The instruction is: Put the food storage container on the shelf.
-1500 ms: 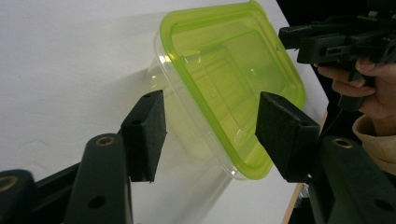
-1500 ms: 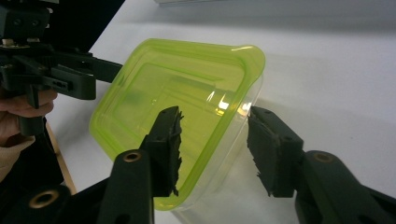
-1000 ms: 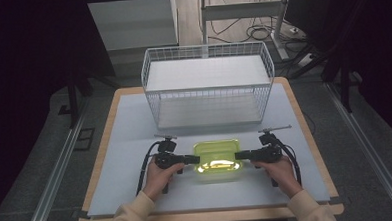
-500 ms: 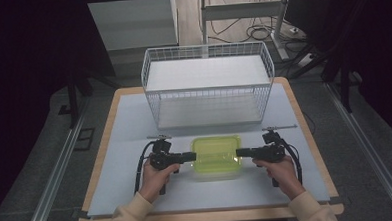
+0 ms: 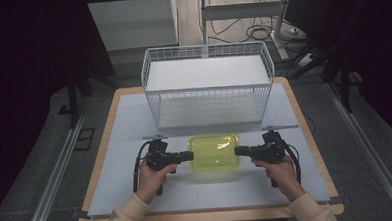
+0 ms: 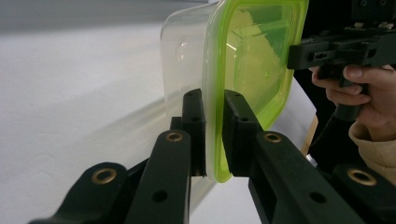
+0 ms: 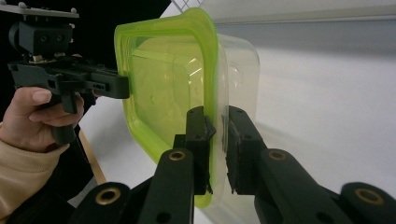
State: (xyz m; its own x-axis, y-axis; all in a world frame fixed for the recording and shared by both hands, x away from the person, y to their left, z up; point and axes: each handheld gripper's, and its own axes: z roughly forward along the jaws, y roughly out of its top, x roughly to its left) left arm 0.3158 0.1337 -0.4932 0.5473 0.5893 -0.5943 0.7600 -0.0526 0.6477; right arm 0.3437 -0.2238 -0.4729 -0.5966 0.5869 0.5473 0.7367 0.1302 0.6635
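A clear plastic container with a translucent green lid hangs level between my two grippers, just in front of the basket. My left gripper is shut on the left edge; in the left gripper view its pads clamp the green lid rim. My right gripper pinches the right edge; its jaws have just been closing, with the rim between them, and the pads press on lid and container lip. Each gripper view shows the other hand's gripper on the far side of the container.
A white wire basket stands at the back of the table, right behind the container. The white mat covers a wood-edged table. Dark floor and metal rails flank both sides.
Both hands have risen a little with the container, which now sits higher and slightly nearer the basket in the high view.
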